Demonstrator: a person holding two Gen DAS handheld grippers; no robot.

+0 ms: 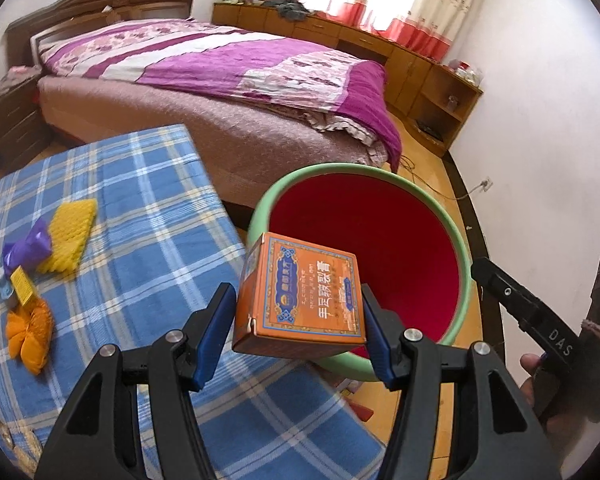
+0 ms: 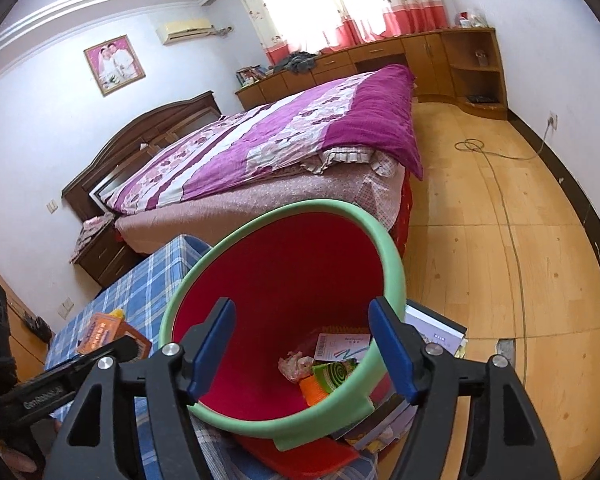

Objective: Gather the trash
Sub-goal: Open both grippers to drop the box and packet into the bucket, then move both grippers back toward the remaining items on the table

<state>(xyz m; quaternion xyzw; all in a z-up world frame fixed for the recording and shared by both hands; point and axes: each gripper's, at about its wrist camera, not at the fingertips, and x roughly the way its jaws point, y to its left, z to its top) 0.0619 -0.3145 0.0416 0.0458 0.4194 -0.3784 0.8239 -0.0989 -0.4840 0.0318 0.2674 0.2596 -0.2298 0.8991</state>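
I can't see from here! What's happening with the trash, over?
Left gripper holds orange box at red bin rim. Right gripper open, empty, above bin. Nothing blocking.

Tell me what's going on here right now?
A person is clearing trash off the blue plaid table. The left tool grips an orange box near the green-rimmed red bin. The right tool hangs open over the bin, nothing in it. Wrappers remain on the table.
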